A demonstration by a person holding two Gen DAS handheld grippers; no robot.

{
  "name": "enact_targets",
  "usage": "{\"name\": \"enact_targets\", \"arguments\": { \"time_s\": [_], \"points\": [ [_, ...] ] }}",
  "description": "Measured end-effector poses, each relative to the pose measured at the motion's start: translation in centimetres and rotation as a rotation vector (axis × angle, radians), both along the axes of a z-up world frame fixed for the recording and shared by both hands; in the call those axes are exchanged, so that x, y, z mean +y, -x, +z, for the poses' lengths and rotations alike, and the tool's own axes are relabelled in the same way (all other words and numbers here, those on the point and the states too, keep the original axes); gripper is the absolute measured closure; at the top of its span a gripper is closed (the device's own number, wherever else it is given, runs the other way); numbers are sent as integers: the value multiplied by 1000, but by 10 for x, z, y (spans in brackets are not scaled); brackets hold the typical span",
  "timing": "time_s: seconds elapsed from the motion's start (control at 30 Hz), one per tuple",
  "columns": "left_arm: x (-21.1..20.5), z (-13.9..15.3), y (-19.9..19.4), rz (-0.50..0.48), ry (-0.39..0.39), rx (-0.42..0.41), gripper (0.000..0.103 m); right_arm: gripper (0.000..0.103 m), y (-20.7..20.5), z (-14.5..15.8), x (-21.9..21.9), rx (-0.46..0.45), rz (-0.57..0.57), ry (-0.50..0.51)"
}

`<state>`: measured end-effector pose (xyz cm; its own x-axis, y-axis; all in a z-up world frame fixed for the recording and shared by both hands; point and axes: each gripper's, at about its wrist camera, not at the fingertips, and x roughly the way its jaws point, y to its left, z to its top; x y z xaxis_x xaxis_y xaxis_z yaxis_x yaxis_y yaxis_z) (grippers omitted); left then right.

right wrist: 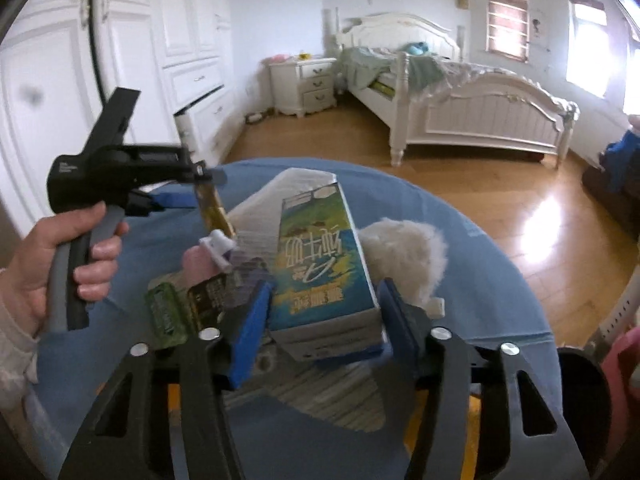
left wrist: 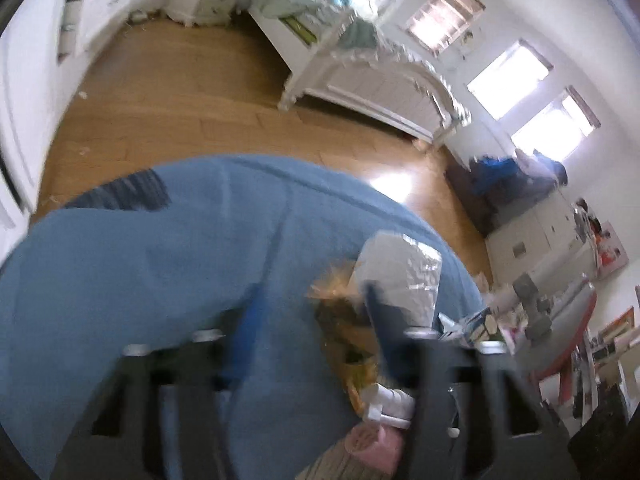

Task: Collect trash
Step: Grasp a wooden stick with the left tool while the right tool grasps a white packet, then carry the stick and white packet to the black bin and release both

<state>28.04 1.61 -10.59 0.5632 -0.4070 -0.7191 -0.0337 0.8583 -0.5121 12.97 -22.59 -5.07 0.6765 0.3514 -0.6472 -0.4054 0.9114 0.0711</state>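
Note:
My right gripper [right wrist: 326, 328] is shut on a blue-and-green milk carton [right wrist: 320, 256], one blue pad on each side of it. Around the carton, on the round blue table [right wrist: 480, 280], lie a white fluffy wad [right wrist: 404, 252], a pink bottle [right wrist: 198, 268], a green packet [right wrist: 164, 312] and a silvery bag [right wrist: 264, 208]. A hand holds my left gripper [right wrist: 198, 186] at the left. Its tips pinch a gold wrapper [right wrist: 214, 212] that stands upright. The blurred left wrist view shows the left gripper [left wrist: 316, 328] with the gold wrapper [left wrist: 344, 320] against its right finger, the silvery bag [left wrist: 400, 272] just beyond.
A white bed [right wrist: 480, 108], a nightstand [right wrist: 304, 84] and a wardrobe with an open drawer [right wrist: 200, 116] stand across the wooden floor [right wrist: 500, 208]. A dark round rim [right wrist: 580, 384] sits at the table's right edge. A cluttered table [left wrist: 540, 320] is to the right.

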Motion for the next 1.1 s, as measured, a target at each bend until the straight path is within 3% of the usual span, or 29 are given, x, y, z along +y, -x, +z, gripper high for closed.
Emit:
{"name": "enact_targets", "arguments": {
  "time_s": [0.03, 0.13, 0.27, 0.4, 0.6, 0.87, 1.1],
  "points": [
    [-2, -4, -2, -13, -9, 14, 90, 49, 0, 1, -3, -3, -4, -14],
    [-5, 2, 8, -10, -20, -13, 100, 50, 7, 8, -16, -7, -9, -79],
    [1, 36, 37, 33, -17, -128, 100, 50, 26, 28, -44, -35, -16, -206],
    [-5, 93, 70, 52, -42, -270, 100, 51, 60, 52, -70, -116, -56, -254],
    [-61, 152, 96, -76, -54, -374, 100, 52, 97, 71, -104, -202, -128, -251],
    [-165, 149, 103, -280, -37, -358, 99, 52, 136, 80, -171, -281, -286, -245],
    [-251, 122, 106, -431, -28, -322, 99, 52, 151, 62, -234, -298, -471, -145]
  ]
}}
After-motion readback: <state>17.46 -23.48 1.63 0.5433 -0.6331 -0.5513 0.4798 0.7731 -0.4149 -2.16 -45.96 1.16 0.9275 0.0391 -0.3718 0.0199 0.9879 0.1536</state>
